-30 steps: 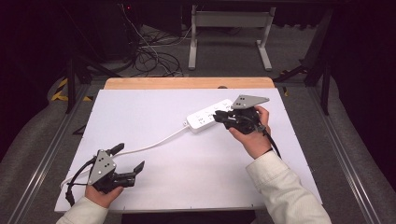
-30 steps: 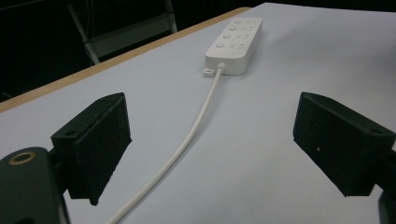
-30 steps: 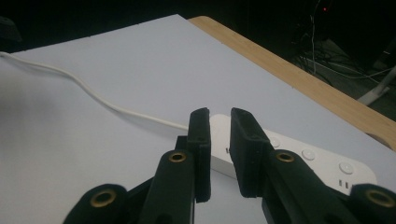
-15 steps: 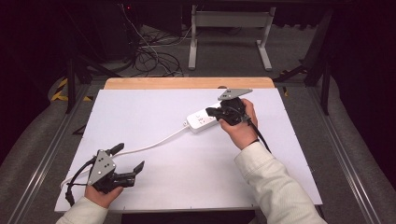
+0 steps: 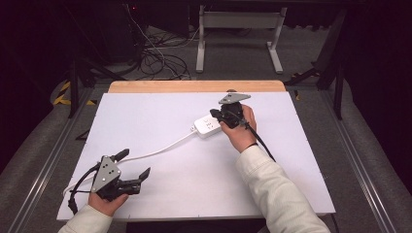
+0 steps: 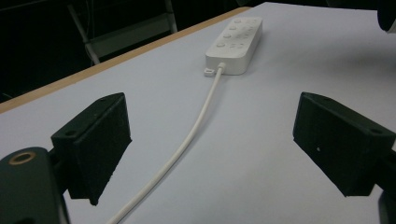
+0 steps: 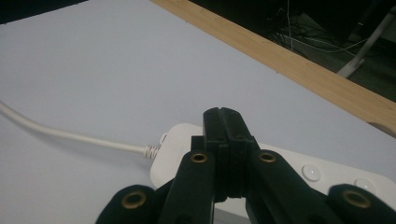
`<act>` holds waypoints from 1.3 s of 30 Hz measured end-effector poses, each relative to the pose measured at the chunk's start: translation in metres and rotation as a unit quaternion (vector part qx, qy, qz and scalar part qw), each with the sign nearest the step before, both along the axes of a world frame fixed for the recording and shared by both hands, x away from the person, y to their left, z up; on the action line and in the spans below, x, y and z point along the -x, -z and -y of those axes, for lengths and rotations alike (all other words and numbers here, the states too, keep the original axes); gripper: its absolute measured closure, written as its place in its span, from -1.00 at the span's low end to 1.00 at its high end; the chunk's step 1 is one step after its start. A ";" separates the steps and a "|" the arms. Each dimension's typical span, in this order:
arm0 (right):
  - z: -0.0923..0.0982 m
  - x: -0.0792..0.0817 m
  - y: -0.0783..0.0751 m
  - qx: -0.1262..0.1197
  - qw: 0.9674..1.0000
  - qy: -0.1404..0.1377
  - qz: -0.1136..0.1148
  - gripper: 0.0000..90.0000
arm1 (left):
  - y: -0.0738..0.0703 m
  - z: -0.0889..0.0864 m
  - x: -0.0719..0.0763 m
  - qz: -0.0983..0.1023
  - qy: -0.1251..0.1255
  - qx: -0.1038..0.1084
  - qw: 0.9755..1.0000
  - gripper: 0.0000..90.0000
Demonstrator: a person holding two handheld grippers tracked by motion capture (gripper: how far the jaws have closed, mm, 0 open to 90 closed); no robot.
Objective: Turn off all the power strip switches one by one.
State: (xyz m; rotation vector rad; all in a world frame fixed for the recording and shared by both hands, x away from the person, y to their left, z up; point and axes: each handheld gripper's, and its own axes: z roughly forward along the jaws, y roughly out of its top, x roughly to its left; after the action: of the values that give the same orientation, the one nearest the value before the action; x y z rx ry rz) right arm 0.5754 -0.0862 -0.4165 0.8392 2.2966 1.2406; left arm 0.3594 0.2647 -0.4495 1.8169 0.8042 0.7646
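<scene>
Power strip [image 5: 210,127], white, on table [image 5: 160,116]: right gripper [image 5: 217,116] pressed shut, empty, over its cord end; left gripper [image 5: 133,167] wide, well apart; a push risked skidding it.

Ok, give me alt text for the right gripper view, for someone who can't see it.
The right tool, its two black jaws pressed shut together with nothing between them, hangs just over the cord end of a white power strip. The strip's white cord runs off to the left across a white table with a wooden edge strip.
</scene>
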 end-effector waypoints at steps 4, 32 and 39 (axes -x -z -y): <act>-0.004 -0.004 0.007 0.002 1.000 0.003 -0.005 1.00 | 0.000 0.000 0.000 0.000 0.001 0.000 1.000 -0.74; -0.023 -0.031 0.049 0.010 0.999 0.009 -0.036 1.00 | 0.000 0.000 0.000 -0.004 0.003 0.000 1.000 -0.74; -0.025 -0.030 0.051 0.014 0.999 0.011 -0.033 1.00 | 0.000 0.000 -0.001 -0.002 0.002 -0.002 1.000 -0.74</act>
State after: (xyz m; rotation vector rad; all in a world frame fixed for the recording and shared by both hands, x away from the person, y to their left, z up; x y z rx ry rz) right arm 0.6053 -0.0611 -0.4679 0.9064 2.3442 1.1847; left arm 0.3599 0.2648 -0.4500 1.8238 0.8010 0.7603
